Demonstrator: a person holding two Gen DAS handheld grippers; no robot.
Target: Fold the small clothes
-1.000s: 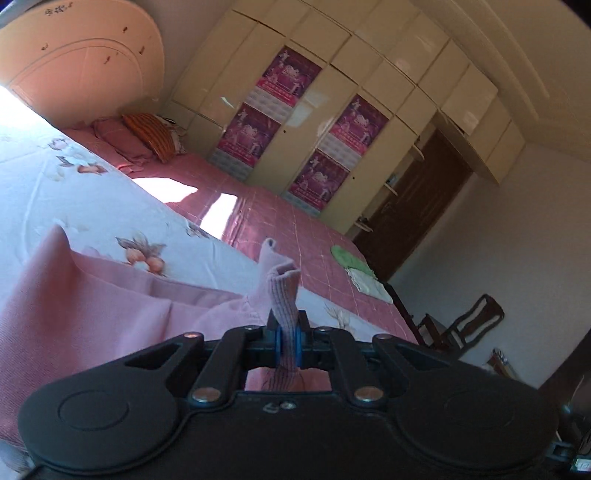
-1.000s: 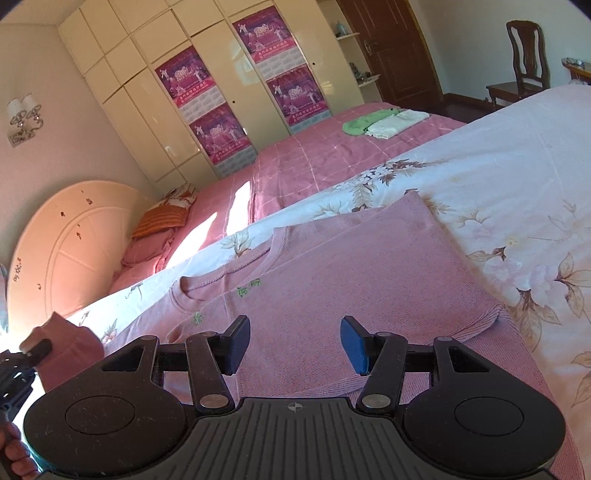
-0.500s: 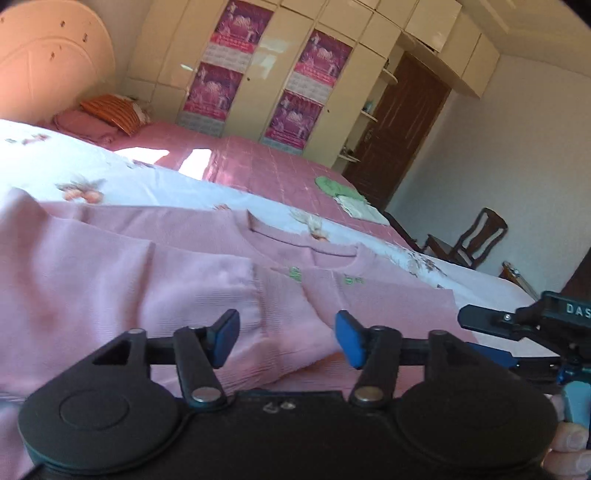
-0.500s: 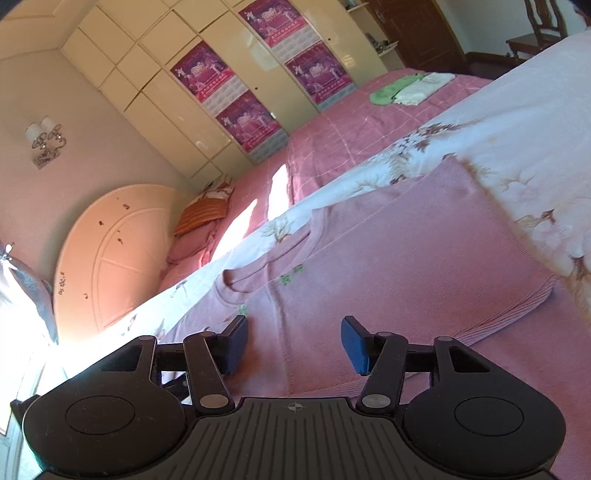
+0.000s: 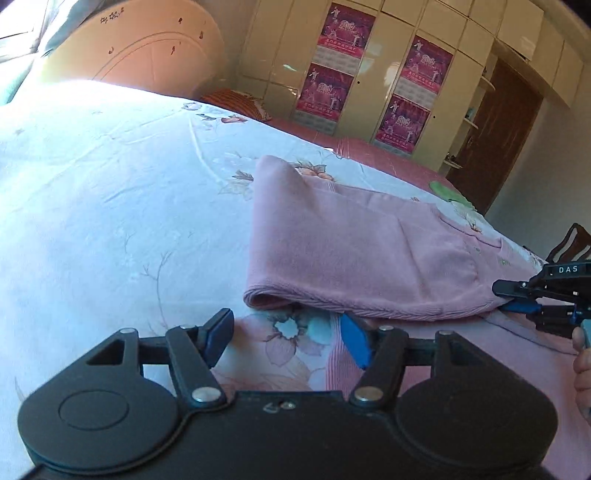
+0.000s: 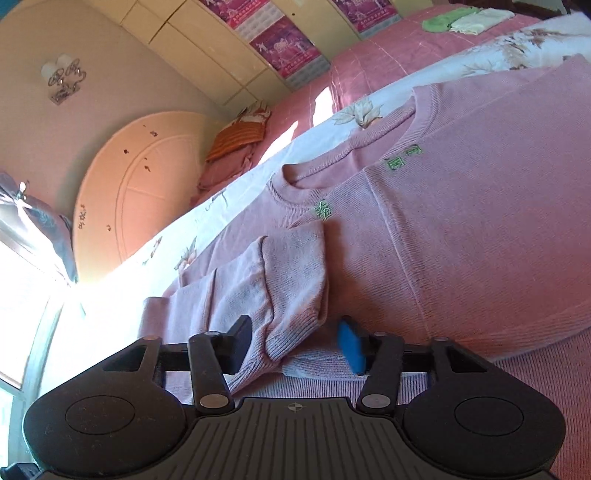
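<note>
A pink knit sweater (image 5: pixel 351 251) with green embroidery lies on the white floral bedsheet (image 5: pixel 110 203). One sleeve is folded across its chest, and the sleeve cuff (image 6: pixel 295 295) rests near the collar. My left gripper (image 5: pixel 288 338) is open, low over the sheet at the sweater's folded near edge. Its blue pad sits by the ribbed hem. My right gripper (image 6: pixel 295 345) hangs over the sweater (image 6: pixel 480 221). Its jaws are closing with the cuff's end between them, and the pads are not pressing on it. The right gripper (image 5: pixel 508 297) also shows at the right edge of the left wrist view.
A second bed with a pink cover holds folded green and cream clothes (image 6: pixel 465 20) and a striped pillow (image 6: pixel 236 136). A rounded headboard (image 6: pixel 147 184) stands at the left. Wardrobes with purple posters (image 5: pixel 332 85), a dark door and a chair (image 5: pixel 572 243) line the far side.
The left gripper let go of the cuff, opened, and swung down to the sweater's near edge. The right gripper dropped lower, and the cuff now lies between its fingers.
</note>
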